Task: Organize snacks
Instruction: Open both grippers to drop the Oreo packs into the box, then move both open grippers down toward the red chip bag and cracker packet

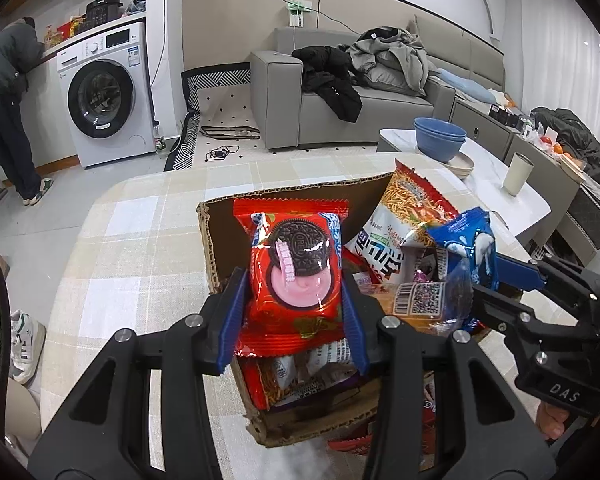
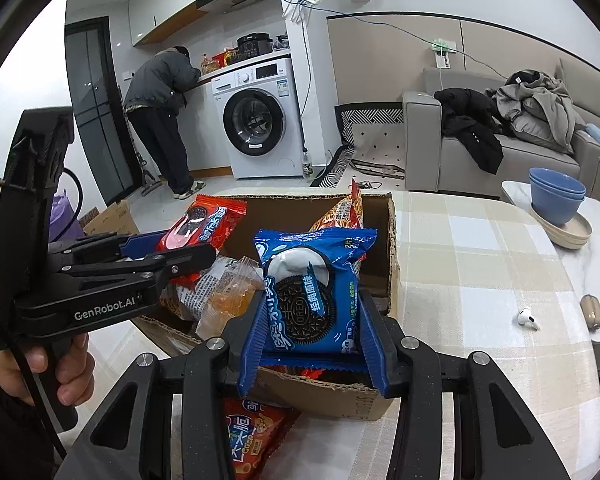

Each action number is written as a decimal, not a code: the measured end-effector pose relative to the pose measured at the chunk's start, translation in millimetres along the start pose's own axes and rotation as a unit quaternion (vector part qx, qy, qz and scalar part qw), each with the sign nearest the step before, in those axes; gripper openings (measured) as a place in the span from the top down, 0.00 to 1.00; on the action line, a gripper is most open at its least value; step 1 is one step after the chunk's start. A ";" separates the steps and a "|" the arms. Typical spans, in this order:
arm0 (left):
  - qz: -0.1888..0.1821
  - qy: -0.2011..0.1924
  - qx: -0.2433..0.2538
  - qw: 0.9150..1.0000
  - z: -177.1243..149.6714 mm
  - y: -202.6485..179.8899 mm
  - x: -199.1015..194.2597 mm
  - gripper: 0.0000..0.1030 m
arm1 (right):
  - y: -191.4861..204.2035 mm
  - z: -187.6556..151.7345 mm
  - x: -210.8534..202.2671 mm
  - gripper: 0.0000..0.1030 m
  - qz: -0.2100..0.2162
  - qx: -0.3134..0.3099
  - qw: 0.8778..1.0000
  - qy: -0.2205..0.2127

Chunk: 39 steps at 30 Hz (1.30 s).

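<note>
A red Oreo packet [image 1: 296, 272] stands upright between the blue fingers of my left gripper [image 1: 294, 284], which is shut on it over the cardboard box [image 1: 208, 236]. My right gripper [image 2: 314, 304] is shut on a blue Oreo packet [image 2: 312, 288], held upright above the same box [image 2: 394, 240]. In the left wrist view the right gripper [image 1: 496, 268] comes in from the right with the blue packet [image 1: 466, 240]. The right wrist view shows the left gripper [image 2: 156, 252] at the left with the red packet [image 2: 200, 224]. Several other snack bags [image 1: 404, 216] lie inside the box.
The box sits on a table with a checked cloth [image 2: 480, 264]. A red snack bag [image 2: 252, 436] lies in front of the box. An earbud [image 2: 526, 318] and its case [image 2: 592, 312] lie at the right. Blue bowls [image 2: 556, 196] stand on plates. A person [image 2: 160, 112] stands by a washing machine [image 2: 260, 120].
</note>
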<state>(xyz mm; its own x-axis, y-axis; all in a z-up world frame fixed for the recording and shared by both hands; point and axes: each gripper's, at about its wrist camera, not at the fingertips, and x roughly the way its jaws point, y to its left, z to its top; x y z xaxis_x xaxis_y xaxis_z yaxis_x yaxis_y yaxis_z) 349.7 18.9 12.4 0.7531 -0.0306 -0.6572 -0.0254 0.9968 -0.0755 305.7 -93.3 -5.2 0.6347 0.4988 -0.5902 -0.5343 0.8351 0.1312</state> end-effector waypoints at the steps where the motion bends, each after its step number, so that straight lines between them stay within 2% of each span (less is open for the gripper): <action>1: -0.002 0.002 0.000 1.000 1.0 0.5 1.3 0.60 | 0.9 -0.1 -0.7 0.57 -0.001 -0.003 1.000 0.001; 2: -0.004 0.004 -0.001 1.000 2.0 1.0 3.6 0.60 | 1.5 0.4 -1.9 0.56 -0.002 -0.006 1.000 0.001; 5: -0.007 0.007 -0.003 1.000 5.5 2.1 4.9 0.60 | 2.9 1.0 -10.0 0.47 -0.014 -0.012 1.000 -0.009; 7: -0.007 0.004 -0.009 1.000 7.1 2.0 1.4 0.58 | 1.1 1.7 -17.5 0.37 -0.020 -0.010 1.000 -0.021; 8: -0.008 0.004 -0.011 1.000 7.4 2.8 -0.4 0.57 | 0.2 2.1 -20.8 0.27 -0.023 -0.008 0.999 -0.025; 9: -0.010 0.003 -0.013 1.000 7.5 3.6 -2.8 0.52 | -1.0 2.0 -24.7 0.20 -0.026 -0.006 0.999 -0.031; 10: -0.012 0.002 -0.014 1.000 7.5 4.6 -5.4 0.43 | -2.0 1.7 -28.6 0.19 -0.028 -0.004 0.999 -0.037; 11: -0.013 -0.001 -0.015 1.000 6.5 4.9 -8.8 0.40 | -2.8 0.8 -32.7 0.17 -0.030 -0.003 0.999 -0.041; 13: -0.013 -0.005 -0.016 1.000 4.7 5.8 -16.9 0.20 | -3.5 -0.1 -37.3 0.15 -0.031 -0.002 0.999 -0.041; 15: -0.013 -0.009 -0.016 1.000 1.2 6.2 -25.6 0.19 | -5.1 -3.1 -41.5 0.12 -0.035 0.003 0.999 -0.040; 17: -0.010 -0.010 -0.016 1.000 -1.9 5.9 -34.0 0.14 | -6.5 -6.8 -44.7 0.11 -0.032 0.011 0.999 -0.038; 18: -0.009 -0.010 -0.016 1.000 -4.1 5.0 -38.8 0.05 | -6.9 -9.0 -45.5 0.07 -0.030 0.016 0.999 -0.033; 19: -0.007 -0.012 -0.018 1.000 -7.3 5.6 -43.7 0.01 | -7.0 -12.2 -46.2 0.05 -0.029 0.021 0.999 -0.028; 24: -0.013 -0.021 -0.029 0.999 -22.5 7.8 -69.1 0.01 | -7.4 -19.2 -53.0 0.01 -0.022 0.037 0.999 -0.021; 31: -0.008 -0.020 -0.041 0.999 -41.9 14.8 -96.0 0.01 | -11.7 -29.4 -66.0 0.01 0.001 0.060 0.998 -0.017; 39: -0.002 -0.014 -0.049 0.999 -64.7 17.1 -116.6 0.01 | -4.3 -47.9 -79.6 0.00 0.007 0.071 0.997 -0.002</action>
<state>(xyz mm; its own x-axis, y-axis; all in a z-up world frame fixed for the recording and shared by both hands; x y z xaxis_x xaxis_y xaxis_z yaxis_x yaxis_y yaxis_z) 219.0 34.7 39.2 0.7716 -0.0316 -0.6353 -0.0848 0.9847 -0.1520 230.7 -147.7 3.1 0.6303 0.5107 -0.5847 -0.4588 0.8526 0.2502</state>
